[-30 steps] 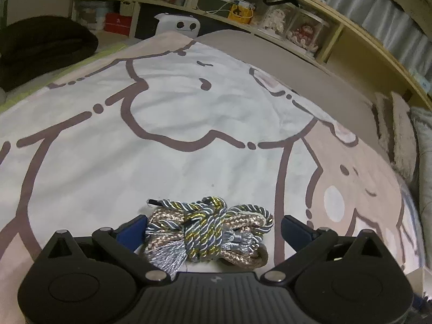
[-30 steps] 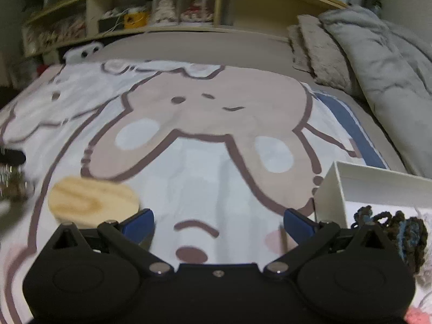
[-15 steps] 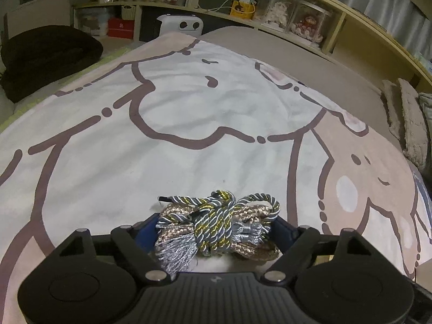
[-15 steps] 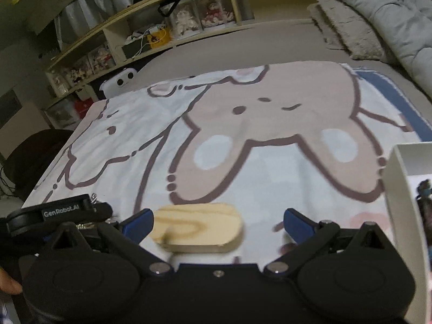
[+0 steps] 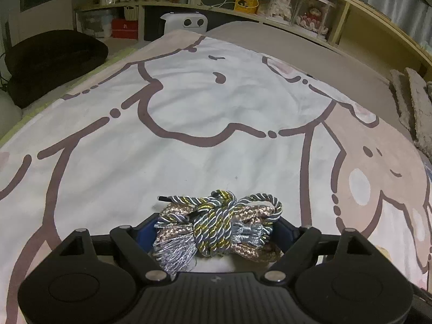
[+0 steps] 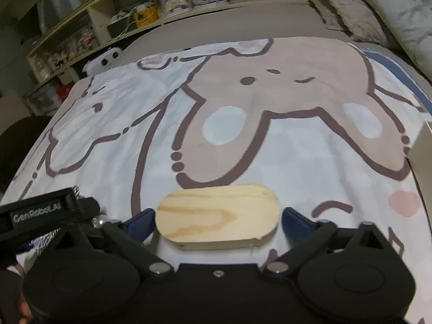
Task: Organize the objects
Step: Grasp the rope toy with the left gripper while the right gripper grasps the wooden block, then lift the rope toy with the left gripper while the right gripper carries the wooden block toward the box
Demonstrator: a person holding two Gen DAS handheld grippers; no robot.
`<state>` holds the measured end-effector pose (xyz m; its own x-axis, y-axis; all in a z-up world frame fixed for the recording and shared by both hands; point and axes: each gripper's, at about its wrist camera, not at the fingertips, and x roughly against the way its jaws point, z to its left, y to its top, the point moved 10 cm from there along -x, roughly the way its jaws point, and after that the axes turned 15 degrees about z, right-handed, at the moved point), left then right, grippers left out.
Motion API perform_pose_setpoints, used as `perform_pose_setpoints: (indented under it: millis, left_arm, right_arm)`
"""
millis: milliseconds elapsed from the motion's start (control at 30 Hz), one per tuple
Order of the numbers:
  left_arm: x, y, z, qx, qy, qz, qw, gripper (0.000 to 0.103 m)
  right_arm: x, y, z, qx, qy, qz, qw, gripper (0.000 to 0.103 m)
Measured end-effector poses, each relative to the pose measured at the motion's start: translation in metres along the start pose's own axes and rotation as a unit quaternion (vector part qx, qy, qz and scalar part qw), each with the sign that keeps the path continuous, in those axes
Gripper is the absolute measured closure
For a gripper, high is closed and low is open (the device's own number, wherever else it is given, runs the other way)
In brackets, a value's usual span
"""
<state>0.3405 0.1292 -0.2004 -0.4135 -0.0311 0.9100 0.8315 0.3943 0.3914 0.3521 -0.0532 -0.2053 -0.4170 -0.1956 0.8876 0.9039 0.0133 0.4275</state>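
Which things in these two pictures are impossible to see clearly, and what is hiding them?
- Left wrist view: the underside of the cord bundle is hidden by its own coils and the left gripper.
- Right wrist view: the white box is cut off by the right edge; its contents are unseen.
- Right wrist view: the wooden block is slightly blurred.

You've got a knotted bundle of twisted cords [image 5: 220, 228] on the cartoon-print bedspread [image 5: 189, 113]: grey-blue-and-gold rope wrapped around pinkish-bronze braid, silver tassel fringe hanging at its near left. It lies flat, loops pointing right. Second item: a flat oval slab of pale pine wood [image 6: 217, 213], grain visible, lying flat with its long axis crosswise on the same bedspread.
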Motion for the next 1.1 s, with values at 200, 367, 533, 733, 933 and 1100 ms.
perform_pose_setpoints:
  millis: [200,367,533,733,933,1100]
  left_arm:
    - [-0.003,-0.002,-0.004,-0.022,0.019,-0.003,0.9996,0.016]
    - [0.001,-0.003,-0.002,-0.021,0.015,-0.007,0.9996,0.020]
    - [0.011,-0.004,-0.005,-0.024,-0.003,-0.008,0.9997,0.022]
    - [0.040,-0.010,-0.021,-0.052,-0.015,-0.026,0.9982,0.022]
    - [0.074,-0.016,-0.030,-0.082,-0.017,-0.044,0.9955,0.022]
    - [0.099,-0.023,-0.035,-0.096,-0.028,-0.058,0.9933,0.022]
  right_arm:
    - [0.005,-0.005,-0.001,0.029,0.010,-0.007,0.999,0.009]
    - [0.012,-0.006,-0.007,0.027,0.015,-0.011,0.999,0.009]
    - [0.034,-0.001,-0.014,0.025,0.020,-0.030,0.999,0.009]
    - [0.074,0.009,-0.024,0.030,0.011,-0.059,0.998,0.009]
    - [0.110,0.009,-0.036,0.031,-0.003,-0.073,0.997,0.009]
    - [0.137,0.002,-0.043,0.042,-0.016,-0.086,0.995,0.009]
